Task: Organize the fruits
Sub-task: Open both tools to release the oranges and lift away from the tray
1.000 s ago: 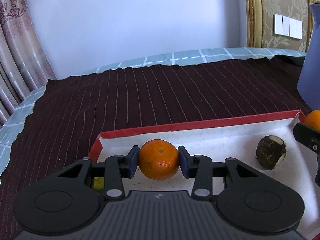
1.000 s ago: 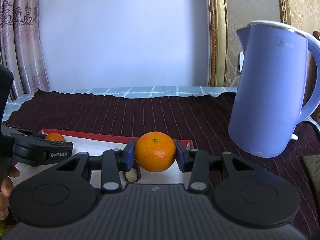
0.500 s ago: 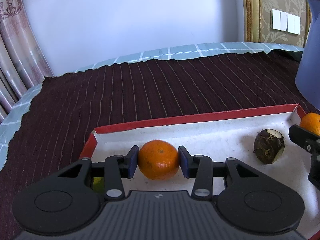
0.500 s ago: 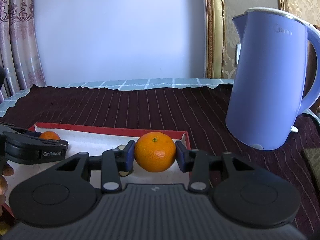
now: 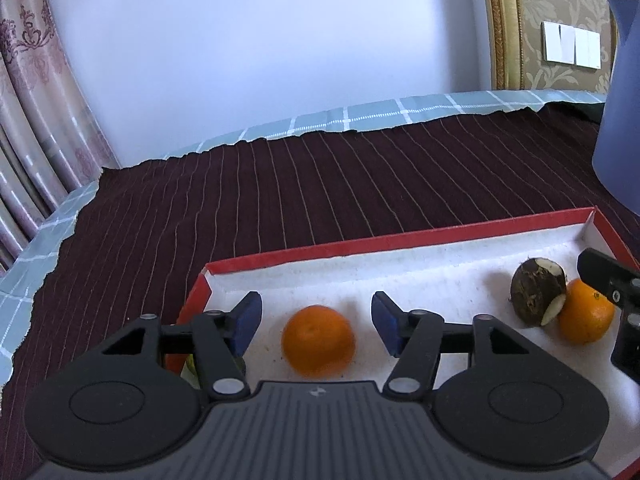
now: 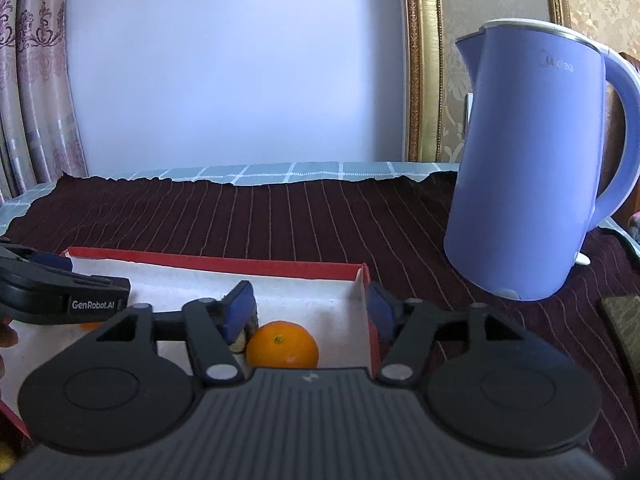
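Observation:
A shallow box with red walls [image 5: 400,240] and a white floor holds the fruit. In the left wrist view an orange [image 5: 318,340] lies on the white floor, free between the opening jaws of my left gripper [image 5: 316,320]; the blue pads stand clear of it on both sides. In the right wrist view a second orange [image 6: 282,346] rests in the box's right corner [image 6: 362,280], below my right gripper [image 6: 310,308], whose jaws are opening and do not touch it. That orange [image 5: 586,316] sits against a dark brown fruit with white patches [image 5: 538,298].
A tall blue kettle [image 6: 532,176] stands on the dark striped cloth [image 6: 320,220] right of the box. A dark flat object [image 6: 624,328] lies at the right edge. Something yellow-green [image 5: 192,364] shows just outside the box's left wall. Curtains hang at far left.
Both grippers were shut on an orange each; both have spread their jaws, and each orange now lies loose on the box floor. The hands stayed in place.

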The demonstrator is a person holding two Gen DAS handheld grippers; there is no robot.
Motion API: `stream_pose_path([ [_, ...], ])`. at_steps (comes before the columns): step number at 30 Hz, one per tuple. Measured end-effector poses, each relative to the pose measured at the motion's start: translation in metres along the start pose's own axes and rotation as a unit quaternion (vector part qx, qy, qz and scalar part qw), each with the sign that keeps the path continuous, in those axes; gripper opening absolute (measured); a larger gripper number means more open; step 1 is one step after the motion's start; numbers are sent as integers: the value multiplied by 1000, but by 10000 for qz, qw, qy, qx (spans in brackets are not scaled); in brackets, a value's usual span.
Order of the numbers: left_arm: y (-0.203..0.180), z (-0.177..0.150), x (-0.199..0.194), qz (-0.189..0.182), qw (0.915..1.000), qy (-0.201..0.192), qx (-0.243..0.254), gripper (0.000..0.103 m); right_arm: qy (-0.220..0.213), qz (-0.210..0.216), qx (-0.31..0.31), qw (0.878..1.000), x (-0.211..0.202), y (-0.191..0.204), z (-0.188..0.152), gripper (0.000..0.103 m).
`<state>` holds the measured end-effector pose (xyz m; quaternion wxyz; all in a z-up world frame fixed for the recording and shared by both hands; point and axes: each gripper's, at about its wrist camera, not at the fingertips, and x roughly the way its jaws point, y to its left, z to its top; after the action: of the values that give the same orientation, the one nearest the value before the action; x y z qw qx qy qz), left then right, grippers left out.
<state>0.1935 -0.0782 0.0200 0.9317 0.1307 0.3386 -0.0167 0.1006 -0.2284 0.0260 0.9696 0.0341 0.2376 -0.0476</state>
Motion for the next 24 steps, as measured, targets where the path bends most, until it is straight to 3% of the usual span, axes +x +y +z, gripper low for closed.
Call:
stream_pose_path([
  [6,4,-8,-10,-31,10000,-34,-53,60,-76,-14,46,10000,-5,-1,-2,73],
  [9,9,-12,-17,-70,9999,-53,-130,66,-119,-32,59,9999,-8,-1,-3,80],
  [14,13,-21,-28,-141,9997,-76,-173,66,-194,-30,91,9998,-14,0,-7,100],
  [24,19,-40,-55,-299,9988,-193,-329,76,-212,21,171,9996,-26,-1,-17,103],
])
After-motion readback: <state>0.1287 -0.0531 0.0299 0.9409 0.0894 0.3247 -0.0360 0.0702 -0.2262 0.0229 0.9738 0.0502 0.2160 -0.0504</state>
